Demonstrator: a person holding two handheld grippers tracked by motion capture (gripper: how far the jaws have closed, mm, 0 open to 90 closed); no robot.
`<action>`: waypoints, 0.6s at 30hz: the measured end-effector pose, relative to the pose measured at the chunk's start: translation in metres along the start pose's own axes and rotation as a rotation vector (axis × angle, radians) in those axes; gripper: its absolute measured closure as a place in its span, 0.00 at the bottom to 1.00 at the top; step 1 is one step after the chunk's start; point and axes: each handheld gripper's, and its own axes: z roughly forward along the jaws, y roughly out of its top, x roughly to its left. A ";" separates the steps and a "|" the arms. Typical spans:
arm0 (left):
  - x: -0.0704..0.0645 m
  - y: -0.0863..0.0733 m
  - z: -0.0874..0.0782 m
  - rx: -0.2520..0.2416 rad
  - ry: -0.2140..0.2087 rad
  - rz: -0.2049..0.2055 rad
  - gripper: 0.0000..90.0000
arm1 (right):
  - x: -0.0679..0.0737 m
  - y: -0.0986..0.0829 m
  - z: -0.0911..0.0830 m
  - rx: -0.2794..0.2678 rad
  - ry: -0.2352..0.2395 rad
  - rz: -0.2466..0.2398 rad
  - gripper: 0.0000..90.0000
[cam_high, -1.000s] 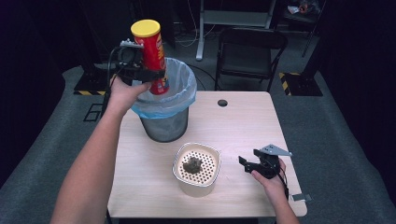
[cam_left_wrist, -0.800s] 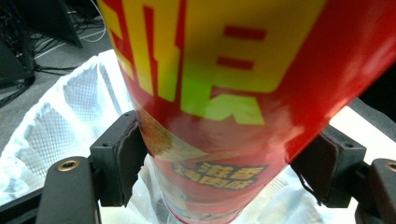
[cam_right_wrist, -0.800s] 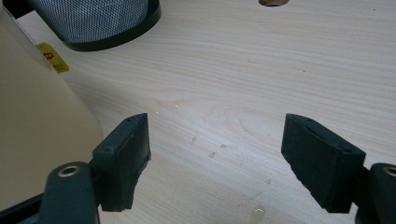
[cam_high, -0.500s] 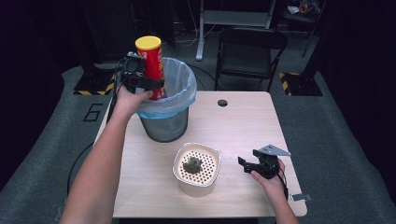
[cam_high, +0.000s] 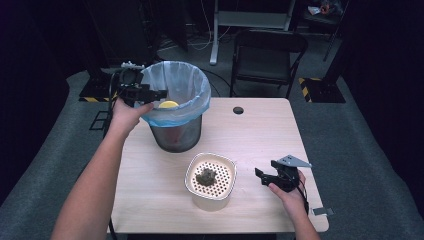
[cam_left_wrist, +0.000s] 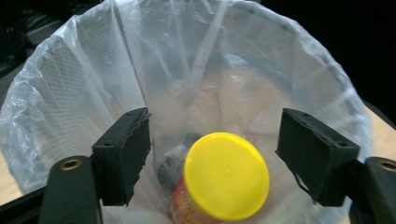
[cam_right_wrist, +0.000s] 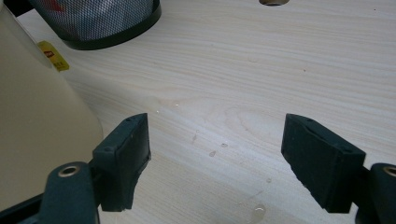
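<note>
My left gripper (cam_left_wrist: 215, 158) hangs wide open over the bin (cam_high: 172, 92), gripping nothing; the can (cam_left_wrist: 219, 184) sits inside the bin below it. My right gripper (cam_right_wrist: 217, 161) rests open and unloaded on the table (cam_high: 260, 130).

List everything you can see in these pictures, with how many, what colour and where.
Chip can: one, red with a yellow lid, inside the bin, free of the left claw's open jaws.
Bin: one, black mesh with a pale blue-white liner, far left of the table.
Strainer bowl: one, cream, near middle of the table, with a dark green clump in it.
Table: one, light wood, with a round hole at the far edge and some water drops by the right claw.
Folding chair: one, black, behind the table.
Left claw: one, black, open, over the bin's rim.
Right claw: one, black, open, low over the table, right of the bowl.
</note>
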 end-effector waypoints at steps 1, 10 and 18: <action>-0.001 -0.001 -0.004 0.000 -0.010 0.002 0.30 | 0.000 0.000 0.000 0.001 -0.001 -0.001 0.26; -0.012 -0.020 -0.033 -0.007 -0.070 0.057 0.38 | -0.001 0.000 -0.001 0.001 -0.004 -0.005 0.26; -0.013 -0.049 -0.051 -0.029 -0.107 0.066 0.42 | 0.000 0.000 -0.001 0.007 -0.004 -0.010 0.26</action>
